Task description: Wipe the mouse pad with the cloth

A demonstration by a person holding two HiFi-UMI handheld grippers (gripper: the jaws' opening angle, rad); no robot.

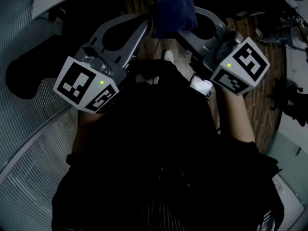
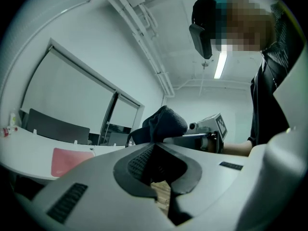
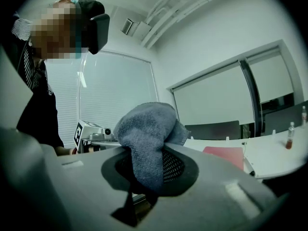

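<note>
In the head view both grippers are raised in front of the person's body, above the floor. My right gripper (image 1: 182, 29) is shut on a dark blue-grey cloth (image 1: 174, 8); in the right gripper view the cloth (image 3: 147, 134) bulges above the jaws and hangs down between them. My left gripper (image 1: 147, 22) is shut, its tips right beside the cloth's left edge. From the left gripper view the cloth (image 2: 165, 122) shows just past the left jaws' tips, with the right gripper (image 2: 204, 134) behind. The red mouse pad (image 2: 70, 160) lies on a white desk (image 2: 29, 153), also visible as the mouse pad (image 3: 226, 157).
Wooden floor (image 1: 269, 95) lies below, with the person's shoe (image 1: 168, 56) on it. Dark chairs (image 3: 211, 129) stand behind the curved white desk (image 3: 269, 153). A small bottle (image 3: 290, 134) stands on the desk. Dark equipment (image 1: 288, 28) sits at the right.
</note>
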